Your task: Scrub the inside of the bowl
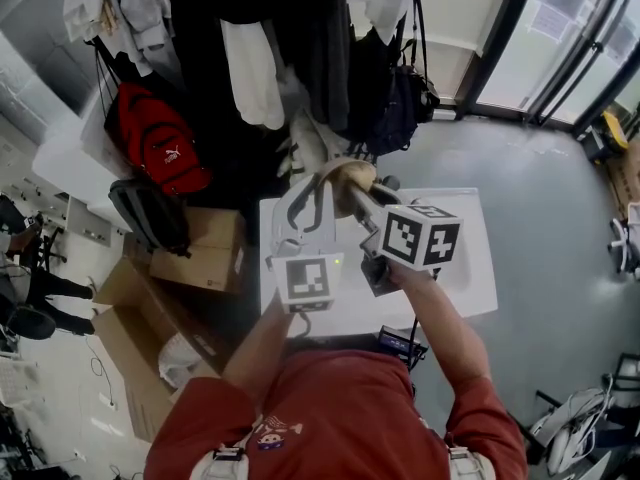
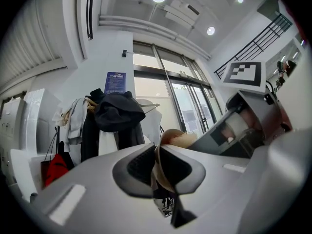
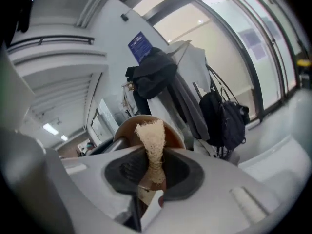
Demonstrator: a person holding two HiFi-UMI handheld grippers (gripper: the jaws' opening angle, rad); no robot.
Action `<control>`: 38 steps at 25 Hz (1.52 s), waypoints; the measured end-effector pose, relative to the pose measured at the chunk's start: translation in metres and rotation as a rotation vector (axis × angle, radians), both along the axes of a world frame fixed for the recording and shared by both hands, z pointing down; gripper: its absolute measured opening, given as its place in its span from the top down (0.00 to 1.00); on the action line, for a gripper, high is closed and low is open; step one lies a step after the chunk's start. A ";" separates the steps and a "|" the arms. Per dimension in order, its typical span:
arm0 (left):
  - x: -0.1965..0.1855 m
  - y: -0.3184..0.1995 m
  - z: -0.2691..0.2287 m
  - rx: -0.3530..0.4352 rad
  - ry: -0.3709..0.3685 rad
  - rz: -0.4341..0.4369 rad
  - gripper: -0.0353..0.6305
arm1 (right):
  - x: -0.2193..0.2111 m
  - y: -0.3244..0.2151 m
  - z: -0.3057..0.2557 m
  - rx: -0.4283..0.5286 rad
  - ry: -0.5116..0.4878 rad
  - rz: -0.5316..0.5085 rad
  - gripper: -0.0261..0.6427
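Note:
A wooden bowl (image 1: 347,175) is held up above the white table (image 1: 470,268). My left gripper (image 1: 318,190) is shut on its rim; in the left gripper view the rim (image 2: 161,172) is pinched between the dark pads. My right gripper (image 1: 356,196) reaches into the bowl from the right and is shut on a beige fibrous scrubber (image 3: 152,140). In the right gripper view the scrubber's tip sits against the bowl's brown inner wall (image 3: 127,126). The scrubber (image 2: 187,140) also shows at the bowl's edge in the left gripper view, with the right gripper (image 2: 243,126) behind it.
A rack of hanging coats (image 1: 290,48) stands just beyond the table. A red backpack (image 1: 158,143) and cardboard boxes (image 1: 200,253) lie to the left, a black backpack (image 1: 408,98) to the right of the rack. Glass doors (image 1: 560,38) are at the far right.

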State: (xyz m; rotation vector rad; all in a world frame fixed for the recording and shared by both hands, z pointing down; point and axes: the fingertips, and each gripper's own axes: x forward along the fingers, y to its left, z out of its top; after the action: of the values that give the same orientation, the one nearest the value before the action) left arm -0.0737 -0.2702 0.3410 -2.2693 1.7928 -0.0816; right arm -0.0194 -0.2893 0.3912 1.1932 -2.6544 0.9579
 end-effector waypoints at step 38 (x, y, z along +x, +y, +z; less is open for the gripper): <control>-0.008 -0.007 0.016 -0.051 0.046 -0.038 0.91 | 0.026 0.053 -0.086 0.707 0.125 0.266 0.85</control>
State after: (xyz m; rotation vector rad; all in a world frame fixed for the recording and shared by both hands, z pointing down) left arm -0.0820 -0.2772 0.3565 -2.2900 1.8776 -0.0839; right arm 0.0066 -0.2368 0.3056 1.6829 -2.8530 -0.0922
